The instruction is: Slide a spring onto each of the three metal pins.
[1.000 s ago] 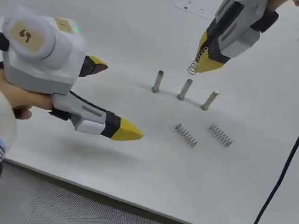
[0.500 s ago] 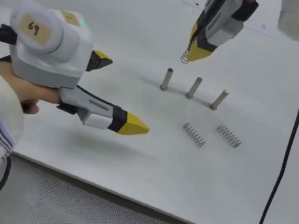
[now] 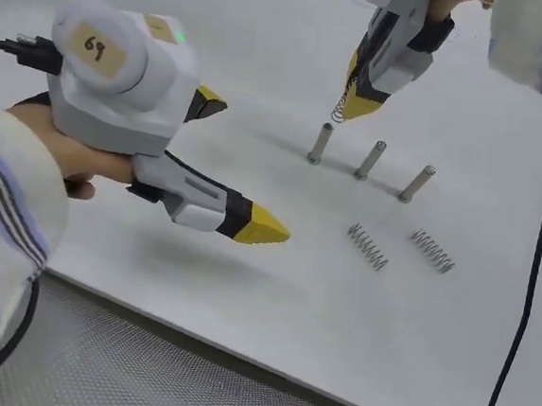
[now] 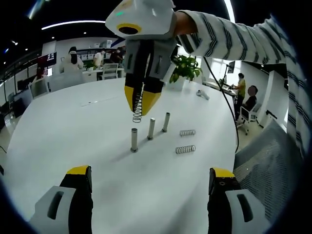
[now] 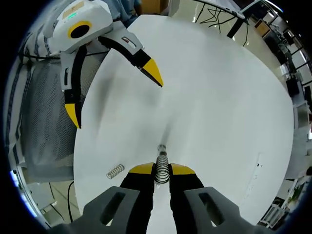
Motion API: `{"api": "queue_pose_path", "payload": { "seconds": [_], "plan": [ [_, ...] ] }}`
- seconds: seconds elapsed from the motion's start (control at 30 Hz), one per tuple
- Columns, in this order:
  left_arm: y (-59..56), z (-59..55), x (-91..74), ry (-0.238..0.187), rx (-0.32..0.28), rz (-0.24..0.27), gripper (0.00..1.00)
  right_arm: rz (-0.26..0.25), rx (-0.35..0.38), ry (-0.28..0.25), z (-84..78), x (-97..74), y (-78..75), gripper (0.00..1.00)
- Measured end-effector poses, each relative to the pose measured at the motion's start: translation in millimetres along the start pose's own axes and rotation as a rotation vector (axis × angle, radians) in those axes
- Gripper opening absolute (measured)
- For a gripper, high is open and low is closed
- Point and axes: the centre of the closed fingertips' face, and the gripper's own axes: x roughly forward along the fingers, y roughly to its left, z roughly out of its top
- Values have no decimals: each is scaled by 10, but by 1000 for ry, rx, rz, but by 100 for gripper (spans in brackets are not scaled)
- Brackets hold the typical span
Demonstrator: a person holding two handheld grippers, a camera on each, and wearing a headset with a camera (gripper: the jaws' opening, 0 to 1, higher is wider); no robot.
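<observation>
The right gripper [image 3: 357,104] is pinching the first spring [image 3: 339,107] in closed jaws, dangling it upright just above the end pin [image 3: 320,143] nearest the left gripper [image 3: 239,167], which is idling off to the side, jaws wide apart and empty. All three pins are standing bare, middle pin [image 3: 370,160] and far pin [image 3: 416,183] included, while one spare spring [image 3: 367,247] and another spare spring [image 3: 433,250] are lying on the white table [image 3: 272,298] beside the row. Next up, I reckon, the coil's open end is going to need centring squarely over that pin tip before a straight drop and release.
</observation>
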Motion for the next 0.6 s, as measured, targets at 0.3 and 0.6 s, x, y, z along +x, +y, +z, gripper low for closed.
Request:
{"api": "queue_pose_path", "payload": {
  "seconds": [0.3, 0.6],
  "plan": [
    [-9, 46, -6, -34, -2, -2, 98, 6, -14, 26, 2, 95, -11, 8],
    [1, -1, -20, -16, 2, 1, 98, 10, -37, 44, 30, 181, -24, 8]
  ]
}}
